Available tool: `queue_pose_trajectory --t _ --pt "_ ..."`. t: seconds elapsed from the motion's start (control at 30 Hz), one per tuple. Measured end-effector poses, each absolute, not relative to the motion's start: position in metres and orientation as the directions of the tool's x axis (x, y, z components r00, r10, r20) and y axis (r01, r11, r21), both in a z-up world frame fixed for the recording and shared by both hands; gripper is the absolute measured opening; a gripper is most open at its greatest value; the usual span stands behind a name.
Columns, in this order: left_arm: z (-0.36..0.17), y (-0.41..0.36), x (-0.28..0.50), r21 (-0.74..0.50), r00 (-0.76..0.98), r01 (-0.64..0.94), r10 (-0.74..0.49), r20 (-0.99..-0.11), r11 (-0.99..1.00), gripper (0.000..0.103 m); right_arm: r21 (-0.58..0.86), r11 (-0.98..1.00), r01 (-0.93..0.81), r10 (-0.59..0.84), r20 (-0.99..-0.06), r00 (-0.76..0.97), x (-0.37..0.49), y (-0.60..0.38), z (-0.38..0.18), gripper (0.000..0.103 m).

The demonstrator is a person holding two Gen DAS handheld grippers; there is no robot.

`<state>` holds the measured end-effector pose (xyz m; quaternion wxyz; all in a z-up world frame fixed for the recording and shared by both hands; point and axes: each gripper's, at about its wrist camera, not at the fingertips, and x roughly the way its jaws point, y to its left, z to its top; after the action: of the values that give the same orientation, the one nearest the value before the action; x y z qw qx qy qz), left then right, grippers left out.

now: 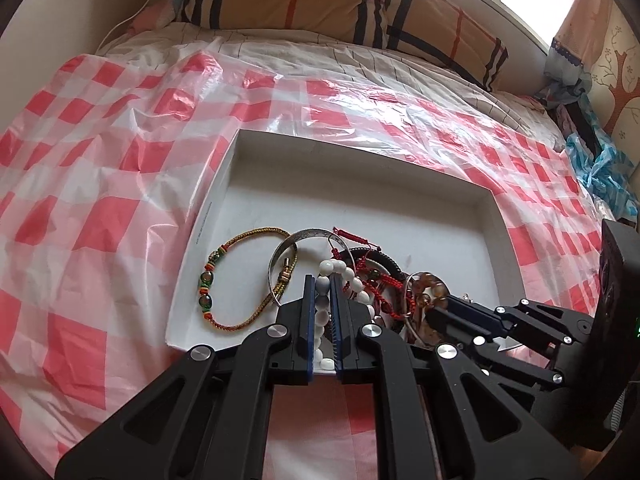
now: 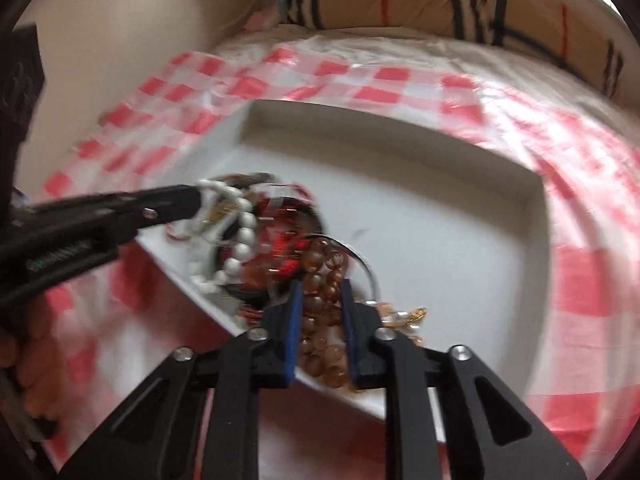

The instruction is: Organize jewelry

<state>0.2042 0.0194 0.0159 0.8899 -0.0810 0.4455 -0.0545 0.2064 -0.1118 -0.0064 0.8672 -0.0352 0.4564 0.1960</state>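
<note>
A white shallow box point(image 1: 360, 184) lies on a red-checked plastic sheet and holds a tangle of jewelry. My left gripper point(image 1: 322, 284) is shut on a white bead bracelet point(image 1: 340, 270) at the box's near edge; it also shows in the right wrist view point(image 2: 244, 236). A yellow braided cord bracelet point(image 1: 228, 280) lies left of it, and a silver bangle point(image 1: 308, 240) and red cord bracelets point(image 1: 376, 284) lie beside it. My right gripper point(image 2: 320, 292) has its fingers around a brown bead bracelet point(image 2: 320, 264), closing on it; that view is blurred.
The box point(image 2: 400, 216) has bare floor at its far and right parts. The checked sheet point(image 1: 100, 200) covers a bed. A plaid pillow point(image 1: 320, 0) lies at the head, and blue plastic point(image 1: 600, 168) sits at the right edge.
</note>
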Motion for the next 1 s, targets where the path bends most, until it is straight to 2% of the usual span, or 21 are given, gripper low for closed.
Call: queue_pose_trajectory --t 0.17,0.27,0.3,0.33,0.37,0.43,0.47,0.5,0.57,0.6,0.67,0.7,0.77,0.97,1.0 --pt "0.016 0.020 0.204 -0.195 0.596 0.028 -0.173 -0.784 0.980 0.007 0.097 0.946 -0.311 0.258 -0.805 0.534 0.205 -0.135 0.001 0.012" --pt "0.017 0.020 0.203 -0.201 0.596 0.031 -0.179 -0.783 0.979 0.007 0.220 0.921 -0.322 0.366 -0.771 0.522 0.206 -0.148 0.007 0.013" --pt "0.017 0.020 0.203 -0.202 0.596 0.032 -0.181 -0.782 0.979 0.007 0.262 0.908 -0.326 0.404 -0.749 0.524 0.206 -0.150 0.008 0.019" --pt "0.017 0.020 0.203 -0.202 0.595 0.031 -0.181 -0.783 0.979 0.007 0.286 0.900 -0.329 0.427 -0.735 0.526 0.208 -0.148 0.009 0.046" --pt "0.017 0.021 0.203 -0.201 0.596 0.030 -0.179 -0.783 0.979 0.007 0.307 0.891 -0.335 0.447 -0.721 0.529 0.209 -0.145 0.010 0.061" --pt "0.017 0.019 0.203 -0.198 0.594 0.032 -0.178 -0.785 0.980 0.007 0.412 0.840 -0.353 0.540 -0.700 0.467 0.216 -0.137 0.002 0.061" --pt "0.017 0.019 0.203 -0.196 0.593 0.033 -0.177 -0.785 0.980 0.007 0.400 0.853 -0.335 0.518 -0.726 0.452 0.218 -0.133 -0.004 0.060" --pt "0.017 0.018 0.203 -0.194 0.592 0.033 -0.176 -0.787 0.980 0.007 0.286 0.901 -0.328 0.417 -0.782 0.463 0.217 -0.124 -0.008 0.056" --pt "0.014 0.016 0.203 -0.186 0.584 0.032 -0.170 -0.794 0.982 0.007 0.098 0.935 -0.340 0.268 -0.823 0.501 0.211 -0.113 -0.009 0.048" --pt "0.013 0.016 0.204 -0.179 0.581 0.031 -0.163 -0.797 0.983 0.007 0.050 0.947 -0.317 0.215 -0.831 0.513 0.210 -0.114 -0.009 0.044" --pt "0.010 0.015 0.205 -0.163 0.575 0.027 -0.149 -0.804 0.986 0.007 0.052 0.960 -0.276 0.193 -0.837 0.512 0.211 -0.123 -0.008 0.031" --pt "0.009 0.015 0.206 -0.161 0.571 0.029 -0.149 -0.808 0.987 0.007 0.072 0.962 -0.263 0.201 -0.837 0.508 0.212 -0.129 -0.007 0.027" --pt "0.008 0.015 0.206 -0.162 0.566 0.031 -0.151 -0.811 0.986 0.007 0.096 0.966 -0.240 0.210 -0.834 0.510 0.211 -0.140 -0.005 0.012" --pt "0.003 0.014 0.208 -0.132 0.558 0.021 -0.121 -0.821 0.991 0.007 0.192 0.948 -0.254 0.304 -0.785 0.539 0.205 -0.159 0.008 0.013" --pt "0.002 0.015 0.208 -0.133 0.555 0.018 -0.121 -0.823 0.991 0.007 0.196 0.946 -0.257 0.310 -0.778 0.547 0.206 -0.157 0.010 0.017"
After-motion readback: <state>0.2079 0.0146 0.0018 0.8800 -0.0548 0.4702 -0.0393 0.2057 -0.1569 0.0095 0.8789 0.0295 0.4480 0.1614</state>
